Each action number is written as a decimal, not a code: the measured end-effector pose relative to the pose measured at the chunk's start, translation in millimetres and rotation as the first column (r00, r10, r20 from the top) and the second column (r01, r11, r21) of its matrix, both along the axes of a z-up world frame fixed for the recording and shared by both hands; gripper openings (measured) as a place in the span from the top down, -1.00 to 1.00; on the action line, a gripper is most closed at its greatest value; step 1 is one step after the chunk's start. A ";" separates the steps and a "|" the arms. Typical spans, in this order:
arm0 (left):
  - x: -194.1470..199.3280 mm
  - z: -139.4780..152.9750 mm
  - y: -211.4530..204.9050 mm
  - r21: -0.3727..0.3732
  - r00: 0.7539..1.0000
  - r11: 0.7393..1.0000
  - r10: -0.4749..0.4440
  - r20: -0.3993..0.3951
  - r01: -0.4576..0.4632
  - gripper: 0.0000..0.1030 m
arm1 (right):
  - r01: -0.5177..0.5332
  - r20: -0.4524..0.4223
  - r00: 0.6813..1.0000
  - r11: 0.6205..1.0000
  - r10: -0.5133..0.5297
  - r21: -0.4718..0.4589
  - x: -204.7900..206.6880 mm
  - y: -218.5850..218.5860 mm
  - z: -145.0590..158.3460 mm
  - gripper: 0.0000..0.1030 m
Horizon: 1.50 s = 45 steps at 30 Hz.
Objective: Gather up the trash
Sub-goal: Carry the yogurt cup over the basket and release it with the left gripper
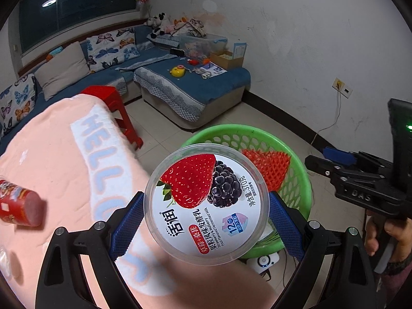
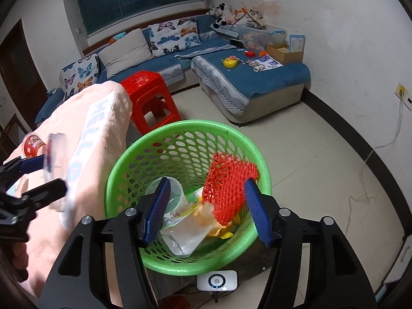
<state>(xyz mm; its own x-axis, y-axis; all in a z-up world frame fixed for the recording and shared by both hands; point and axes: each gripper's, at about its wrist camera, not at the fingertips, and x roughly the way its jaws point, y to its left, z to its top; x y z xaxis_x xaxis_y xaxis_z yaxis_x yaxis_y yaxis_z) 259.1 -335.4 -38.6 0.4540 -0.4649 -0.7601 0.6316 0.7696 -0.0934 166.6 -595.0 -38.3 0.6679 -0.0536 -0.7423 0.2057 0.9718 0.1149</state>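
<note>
The left tool (image 1: pixel 206 216) is gripping a round yogurt tub (image 1: pixel 206 202), one blue finger pad (image 1: pixel 128 222) pressing on each side, with the lid facing the camera. The right tool (image 2: pixel 206 206) is hanging with its blue pads (image 2: pixel 258 212) spread wide apart and nothing between them. A bare hand (image 1: pixel 386 237) is wrapping around the right tool's handle

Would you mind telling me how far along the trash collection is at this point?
Done: the green perforated plastic basket already holds a red foam net sleeve and clear plastic cups. In hand: the left gripper clamps a round strawberry yogurt tub near the basket. Left: a red-labelled bottle lies on the pink cloth. The right gripper hangs open.
</note>
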 end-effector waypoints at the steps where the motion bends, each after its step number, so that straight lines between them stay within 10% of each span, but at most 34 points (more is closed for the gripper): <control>1: 0.6 -1.6 -3.4 0.003 1.000 1.000 -0.003 -0.001 0.003 -0.74 | 0.005 0.005 1.000 1.000 -0.005 0.002 -2.2 -2.4 1.7 -0.18; 30: 35.8 -48.8 -118.6 0.013 0.985 0.993 -0.112 -0.130 0.115 -0.76 | 0.123 0.068 0.990 0.992 -0.124 0.014 -71.7 -44.9 16.0 -0.33; 45: 21.2 -15.5 -67.8 -0.103 0.989 0.991 -0.092 -0.114 0.080 -0.82 | 0.094 0.101 0.990 0.995 -0.096 0.016 -77.3 -27.8 26.4 -0.38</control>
<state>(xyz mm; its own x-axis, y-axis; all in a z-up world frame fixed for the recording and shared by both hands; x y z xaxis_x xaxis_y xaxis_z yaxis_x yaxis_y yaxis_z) 280.3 -403.2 -54.1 0.3184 -0.5734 -0.7549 0.6753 0.6961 -0.2439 89.3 -622.8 -11.9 0.7320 -0.1128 -0.6719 0.2838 0.9471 0.1502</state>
